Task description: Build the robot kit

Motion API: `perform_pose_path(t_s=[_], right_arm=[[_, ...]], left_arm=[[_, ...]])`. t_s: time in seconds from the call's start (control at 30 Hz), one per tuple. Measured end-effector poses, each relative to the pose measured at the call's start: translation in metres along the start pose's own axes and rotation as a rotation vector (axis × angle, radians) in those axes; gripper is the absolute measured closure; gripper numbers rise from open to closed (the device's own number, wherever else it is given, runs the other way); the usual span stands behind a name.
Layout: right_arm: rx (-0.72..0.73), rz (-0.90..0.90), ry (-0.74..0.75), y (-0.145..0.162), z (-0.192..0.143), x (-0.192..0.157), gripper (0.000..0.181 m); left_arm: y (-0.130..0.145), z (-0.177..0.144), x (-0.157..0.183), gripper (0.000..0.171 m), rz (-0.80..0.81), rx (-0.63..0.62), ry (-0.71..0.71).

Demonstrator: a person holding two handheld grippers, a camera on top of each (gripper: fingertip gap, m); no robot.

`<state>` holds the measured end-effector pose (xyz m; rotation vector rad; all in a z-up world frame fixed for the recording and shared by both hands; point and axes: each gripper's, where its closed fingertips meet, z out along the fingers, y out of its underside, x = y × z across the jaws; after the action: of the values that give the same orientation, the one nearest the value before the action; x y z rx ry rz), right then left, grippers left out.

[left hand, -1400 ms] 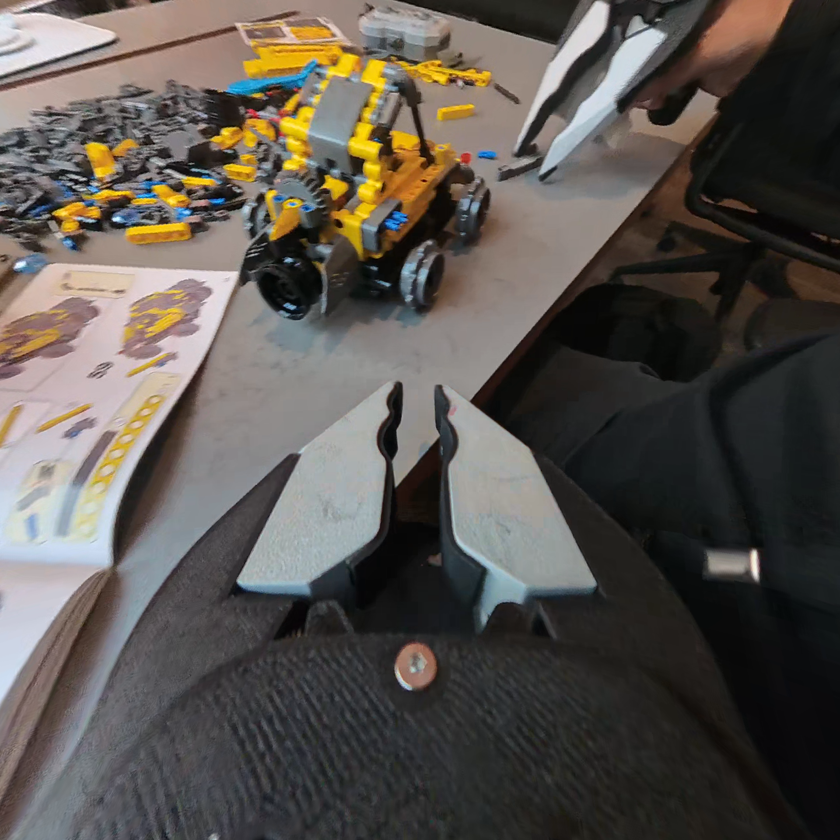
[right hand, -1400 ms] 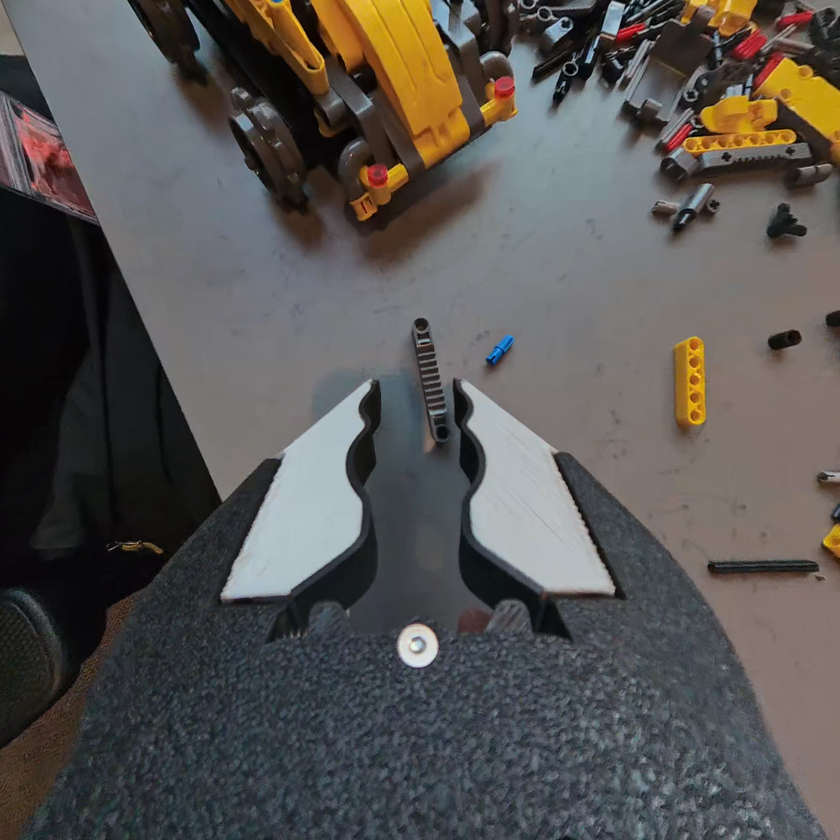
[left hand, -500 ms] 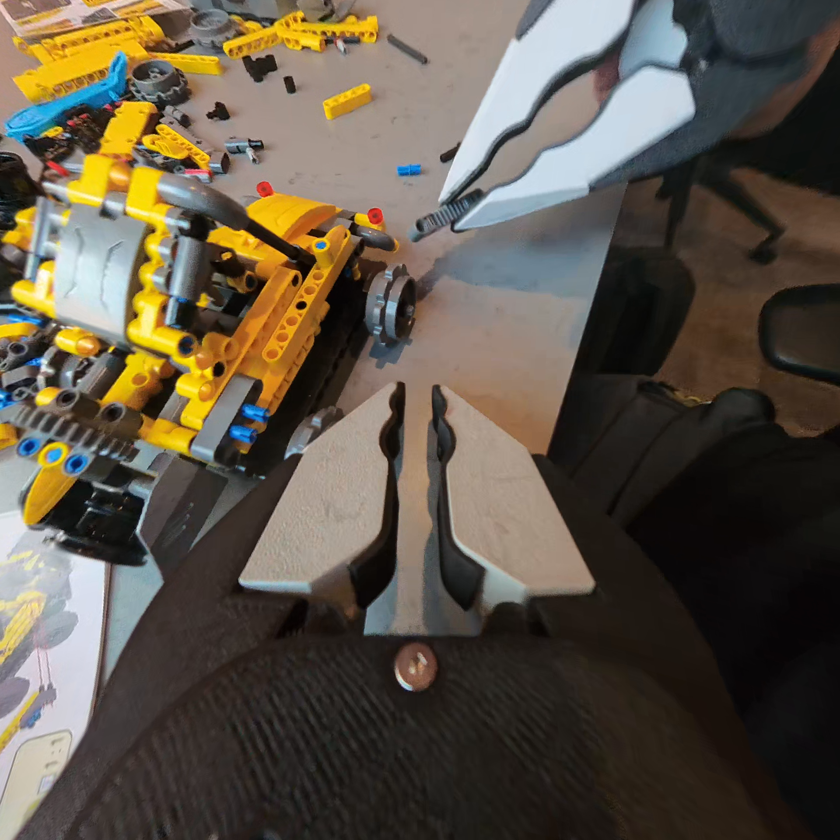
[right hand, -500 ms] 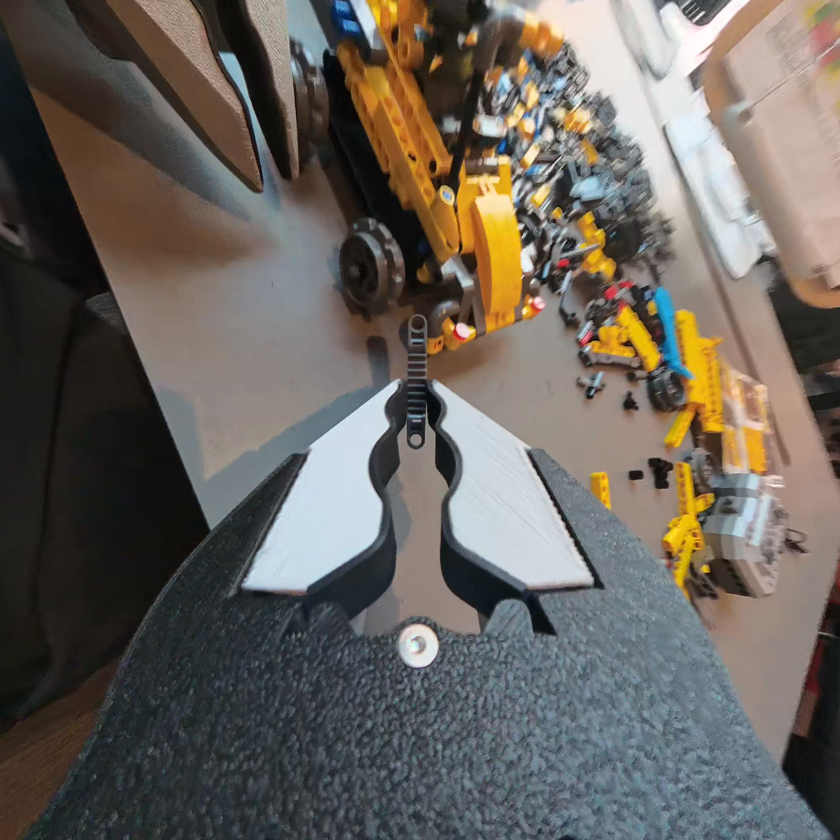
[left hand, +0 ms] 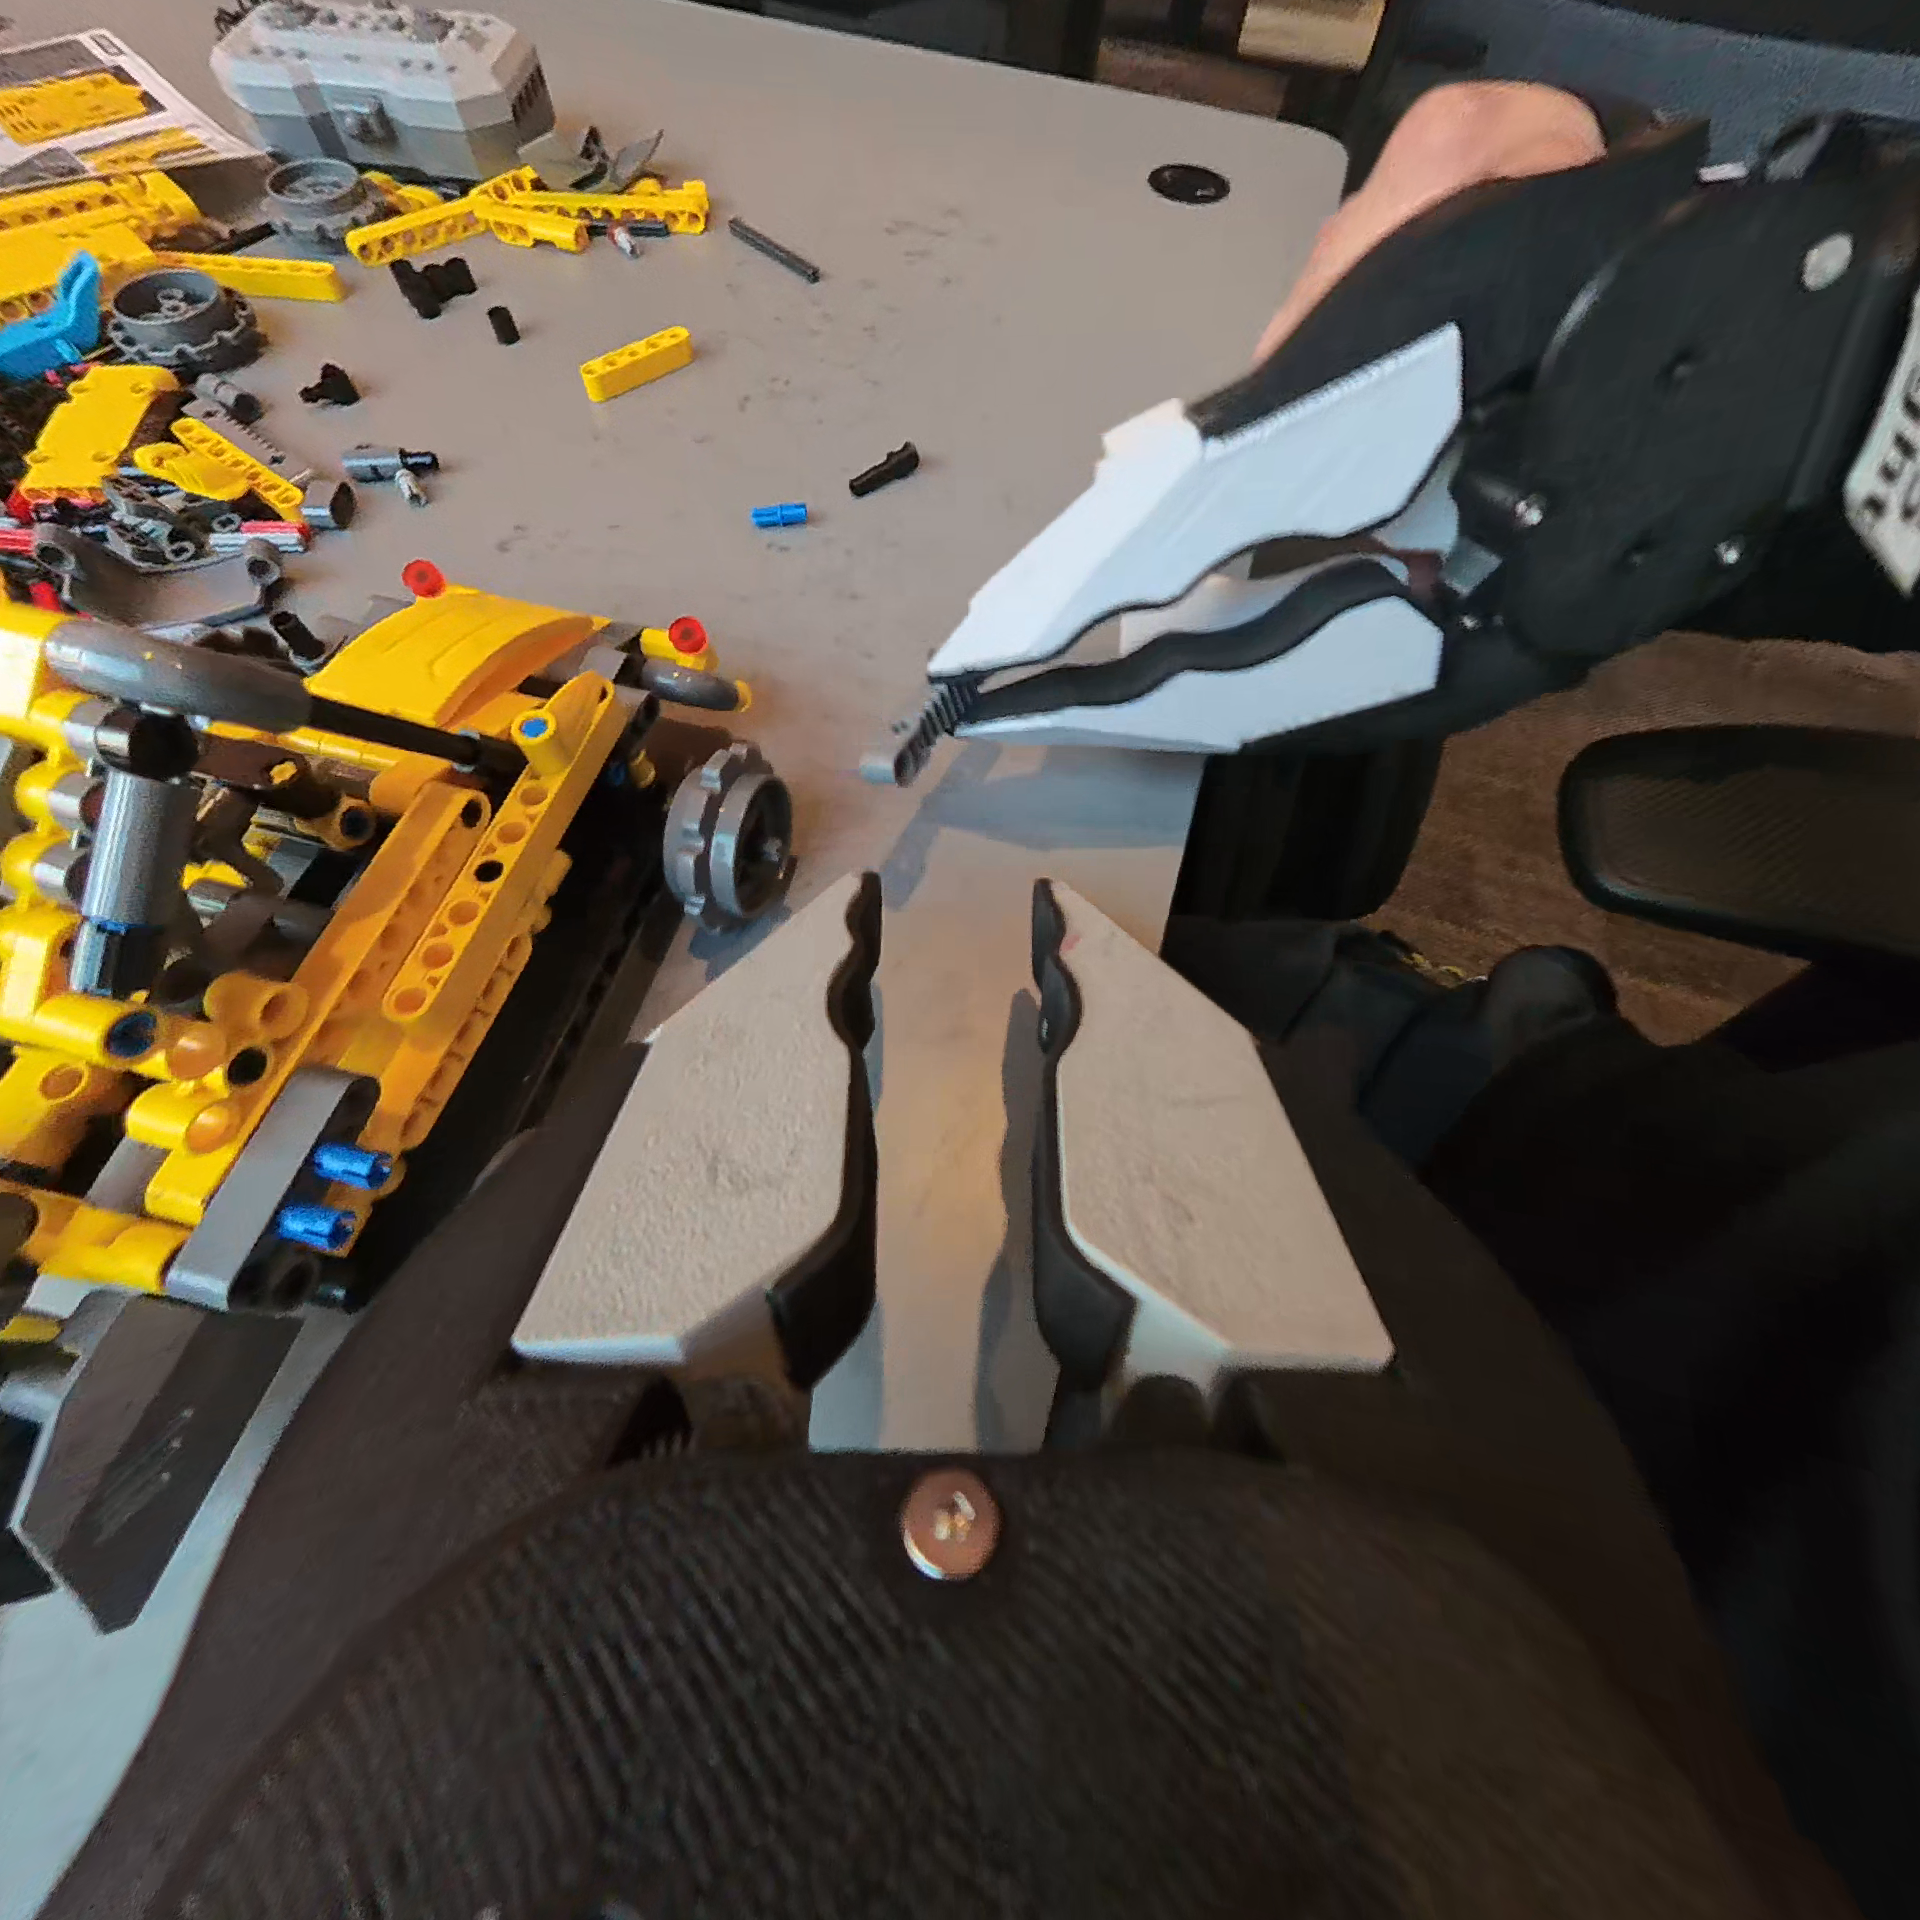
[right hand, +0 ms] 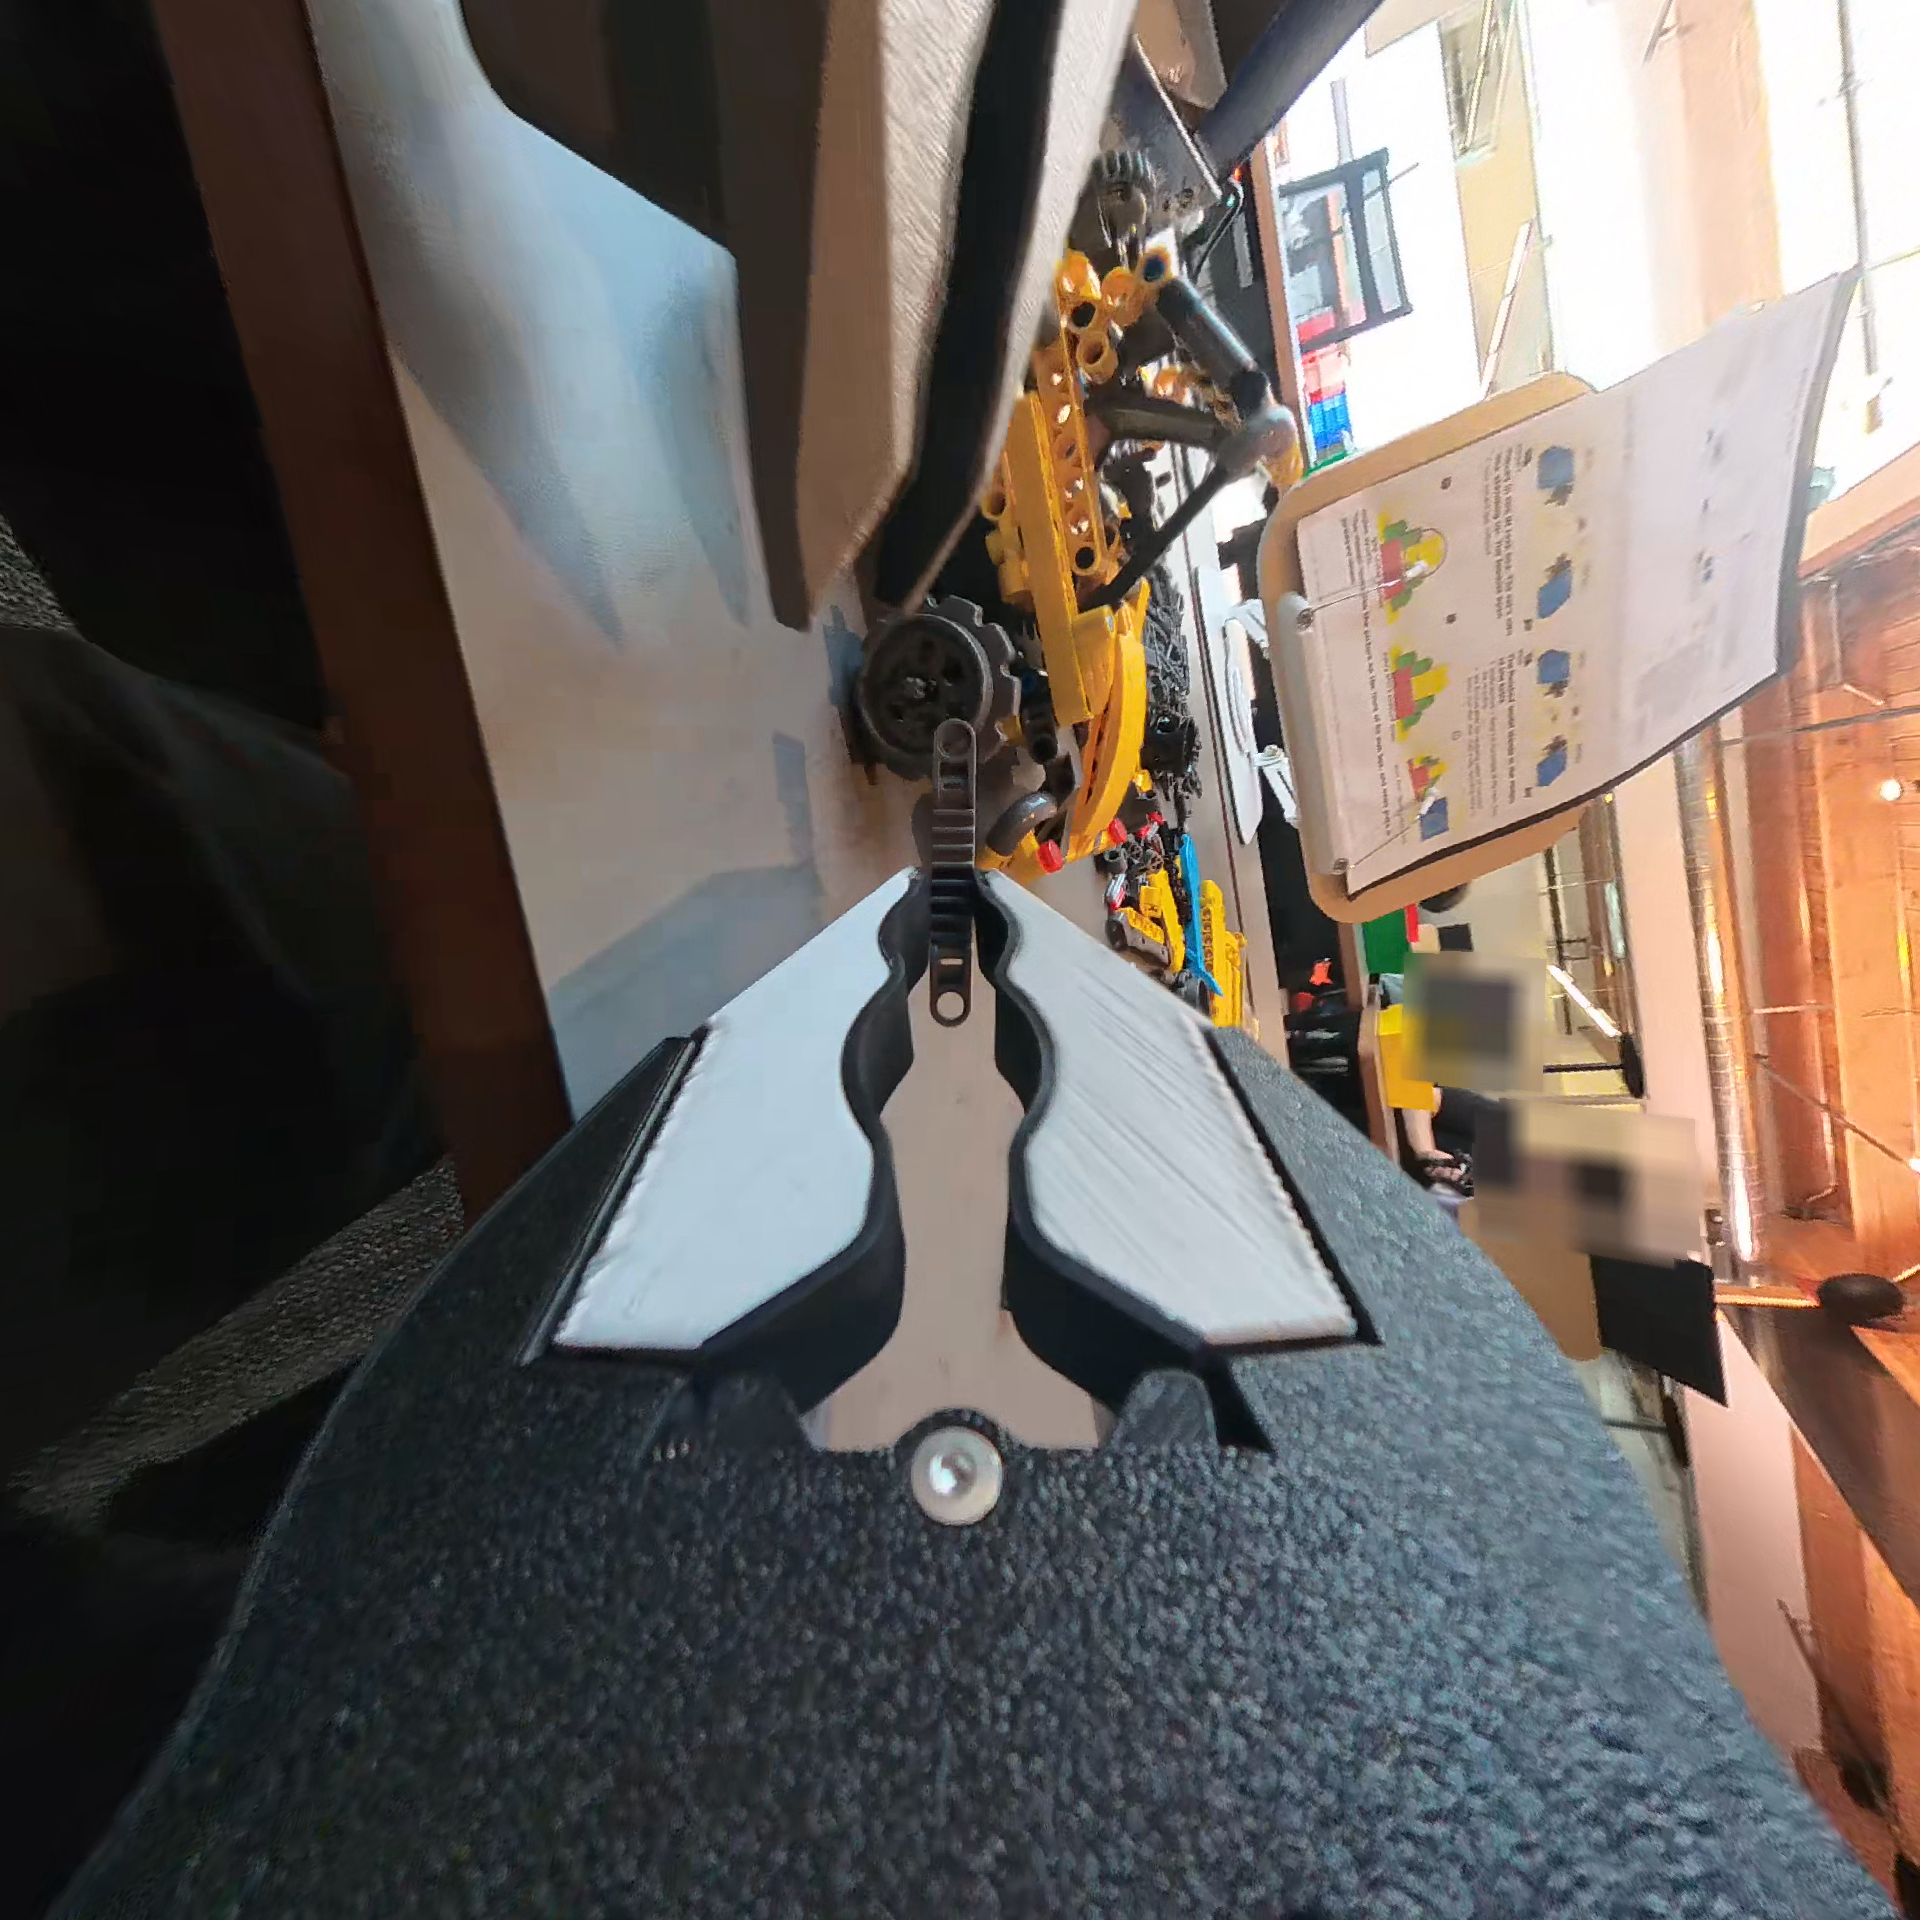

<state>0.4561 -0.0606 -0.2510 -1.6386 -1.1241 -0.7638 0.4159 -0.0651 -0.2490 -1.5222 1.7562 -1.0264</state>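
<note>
Left wrist view: the left claw (left hand: 954, 914) hangs open and empty over the near edge of the grey desk (left hand: 997, 177), its left finger just beside the grey rear wheel (left hand: 732, 831) of a yellow brick-built vehicle (left hand: 343, 883). Beyond it the right claw (left hand: 935, 701), held in a person's hand (left hand: 1434, 187), is clamped on a dark toothed rack piece (left hand: 914, 732) whose free end points down toward the desk, close to the wheel; whether it touches the surface cannot be told.

In the right wrist view the right claw (right hand: 951, 883) pinches the rack piece (right hand: 952, 831) between its tips, the piece sticking out forward in line with the wheel (right hand: 920, 691) and the vehicle (right hand: 1070, 582).

Farther across the desk lie loose parts: a short yellow beam (left hand: 636, 364), a blue pin (left hand: 779, 514), a black connector (left hand: 885, 470), a black axle (left hand: 774, 249), a heap of yellow beams (left hand: 520, 213) and a grey battery box (left hand: 379, 78). A round cable hole (left hand: 1190, 184) sits near the far corner. To the right, off the desk, are brown carpet (left hand: 1538, 852) and a black office chair (left hand: 1745, 821). The right wrist view also shows bright windows (right hand: 1662, 135) and an illustrated sheet on a stand (right hand: 1538, 634).
</note>
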Motion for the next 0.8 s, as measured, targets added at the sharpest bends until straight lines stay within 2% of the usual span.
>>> perform_pose_path(t_s=[0.2,0.27,0.4,0.57,0.63,0.7,0.8], right_arm=[[0.101,-0.036,-0.034,-0.024,-0.009,-0.010,0.173],[0.120,-0.054,-0.036,-0.030,-0.009,-0.010,0.173],[0.137,-0.047,-0.046,-0.032,-0.004,-0.011,0.173],[0.146,0.137,-0.165,-0.029,0.007,-0.014,0.173],[0.140,0.275,-0.274,-0.024,0.009,-0.017,0.174],[0.100,0.394,-0.310,-0.013,0.013,-0.010,0.160],[0.116,0.513,-0.415,-0.010,0.010,-0.008,0.156]], left_arm=[[-0.007,0.005,0.004,0.149,-0.002,0.021,0.021],[-0.004,0.006,0.004,0.159,0.005,0.010,0.027],[0.000,0.005,0.000,0.161,0.000,-0.012,0.010],[0.016,0.004,-0.016,0.163,0.052,-0.102,-0.142],[0.024,0.003,-0.020,0.164,0.085,-0.146,-0.192],[0.029,0.003,-0.021,0.165,0.092,-0.171,-0.216],[0.031,0.009,-0.020,0.166,0.105,-0.194,-0.248]])
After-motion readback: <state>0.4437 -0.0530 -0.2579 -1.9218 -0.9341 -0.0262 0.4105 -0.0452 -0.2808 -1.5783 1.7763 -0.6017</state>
